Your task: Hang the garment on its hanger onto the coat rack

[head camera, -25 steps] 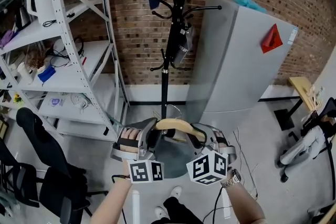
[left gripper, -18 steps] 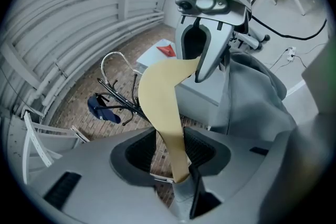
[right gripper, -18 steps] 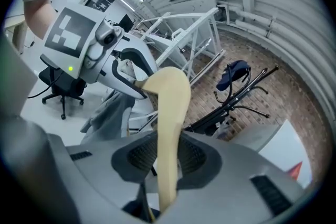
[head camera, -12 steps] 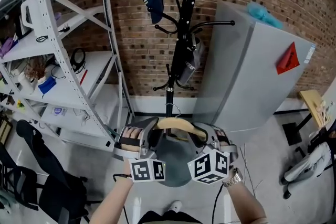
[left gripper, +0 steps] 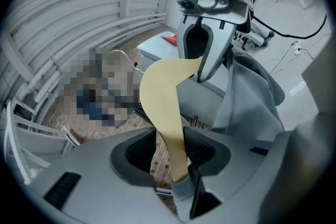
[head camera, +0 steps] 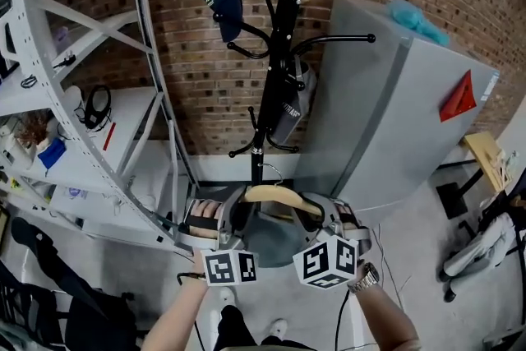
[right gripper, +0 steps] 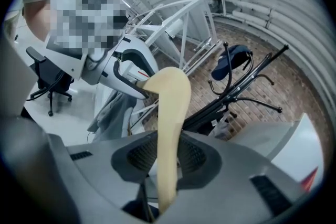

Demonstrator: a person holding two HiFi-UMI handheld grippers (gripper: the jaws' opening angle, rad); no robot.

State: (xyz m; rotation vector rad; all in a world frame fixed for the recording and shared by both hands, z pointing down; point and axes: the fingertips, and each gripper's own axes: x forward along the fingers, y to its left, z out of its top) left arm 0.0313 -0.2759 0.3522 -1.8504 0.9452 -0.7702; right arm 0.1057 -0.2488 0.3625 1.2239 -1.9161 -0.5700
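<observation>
Brick-walled corner, coat rack point(head camera: 277, 70) ahead: carrying step. Right gripper point(right gripper: 167, 157) clamps the grey garment's point(head camera: 271, 241) wooden hanger point(head camera: 275, 194); left gripper's point(left gripper: 170, 152) jaws stand apart around it. Next, I judge, raise it onto a free peg point(head camera: 337, 39).

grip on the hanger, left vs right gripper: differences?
Left gripper: jaws stand wide, the hanger lies against one jaw, a gap at the other. Right gripper: jaws narrower, pressing the hanger from both sides. Left is at the hanger's left arm, right at its right arm. Shared: the same hanger.
</observation>
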